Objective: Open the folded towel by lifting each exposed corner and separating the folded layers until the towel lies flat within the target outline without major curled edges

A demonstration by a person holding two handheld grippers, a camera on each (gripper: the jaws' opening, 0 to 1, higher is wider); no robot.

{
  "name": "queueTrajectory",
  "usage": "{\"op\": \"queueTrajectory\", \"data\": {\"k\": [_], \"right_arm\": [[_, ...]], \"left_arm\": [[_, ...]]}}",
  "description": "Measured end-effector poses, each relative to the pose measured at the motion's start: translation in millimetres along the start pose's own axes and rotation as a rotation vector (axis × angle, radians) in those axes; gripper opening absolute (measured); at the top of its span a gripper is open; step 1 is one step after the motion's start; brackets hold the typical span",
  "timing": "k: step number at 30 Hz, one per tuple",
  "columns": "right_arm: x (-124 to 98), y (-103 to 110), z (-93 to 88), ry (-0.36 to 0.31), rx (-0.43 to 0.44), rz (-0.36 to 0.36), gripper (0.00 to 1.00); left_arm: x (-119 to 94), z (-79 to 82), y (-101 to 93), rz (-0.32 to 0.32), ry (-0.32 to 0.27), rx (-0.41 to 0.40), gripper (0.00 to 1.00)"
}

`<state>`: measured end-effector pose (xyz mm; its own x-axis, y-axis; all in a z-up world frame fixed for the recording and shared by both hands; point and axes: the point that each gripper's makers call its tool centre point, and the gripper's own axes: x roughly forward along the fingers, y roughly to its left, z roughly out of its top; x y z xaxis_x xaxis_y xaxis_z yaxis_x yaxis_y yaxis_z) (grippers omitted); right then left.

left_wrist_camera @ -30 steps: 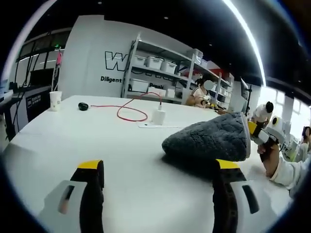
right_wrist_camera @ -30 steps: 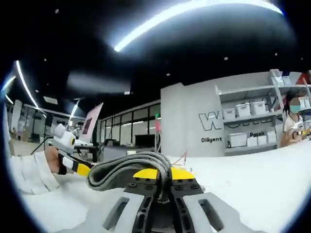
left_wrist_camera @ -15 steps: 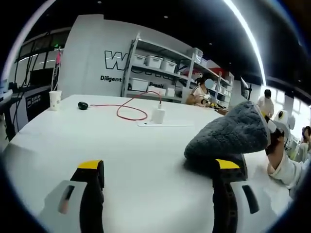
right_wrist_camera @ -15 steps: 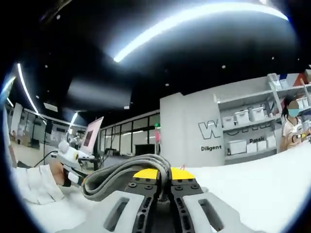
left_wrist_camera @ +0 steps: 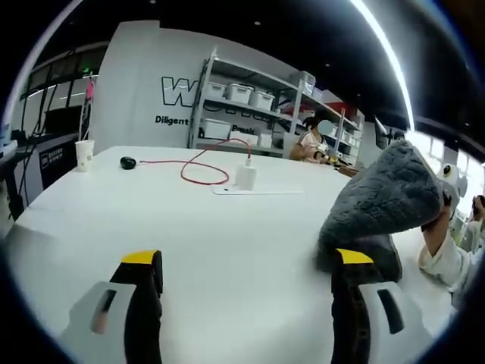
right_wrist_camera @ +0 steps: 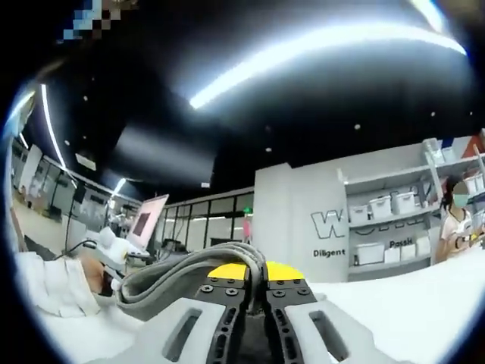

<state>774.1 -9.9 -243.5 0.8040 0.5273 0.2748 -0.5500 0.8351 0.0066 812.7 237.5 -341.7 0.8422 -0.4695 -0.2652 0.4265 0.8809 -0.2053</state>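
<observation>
We are early in the unfolding. Our right tool is clamped on an edge of the thick grey folded towel, raising it off the white bench. Our left tool waits spread apart, the towel bunched just beyond its right jaw; layers remain unseparated, nothing lies flat yet.

paper cup | red cable (looped) | white charger | shelving

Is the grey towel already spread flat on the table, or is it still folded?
Folded. The grey towel rises as a bunched mound off the table, and the shut right gripper pinches several stacked layers.
</observation>
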Motion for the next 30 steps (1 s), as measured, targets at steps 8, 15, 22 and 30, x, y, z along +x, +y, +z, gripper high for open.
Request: {"op": "queueTrajectory", "data": {"k": [8, 15, 22, 30], "right_arm": [[-6.9, -3.4, 17.2, -0.029, 0.008, -0.004, 0.00], [-12.7, 2.6, 35.9, -0.074, -0.067, 0.005, 0.00], [-24.8, 7.5, 63.5, -0.161, -0.093, 0.013, 0.00], [-40.3, -9.6, 89.7, -0.233, -0.078, -0.024, 0.00]], "left_arm": [[0.7, -1.3, 0.0, -0.001, 0.008, 0.004, 0.90], [1.2, -2.8, -0.9, -0.001, 0.014, 0.007, 0.90], [1.9, -5.4, -2.7, -0.003, 0.025, 0.011, 0.90], [2.1, -5.4, -2.7, -0.002, 0.030, 0.014, 0.90]]}}
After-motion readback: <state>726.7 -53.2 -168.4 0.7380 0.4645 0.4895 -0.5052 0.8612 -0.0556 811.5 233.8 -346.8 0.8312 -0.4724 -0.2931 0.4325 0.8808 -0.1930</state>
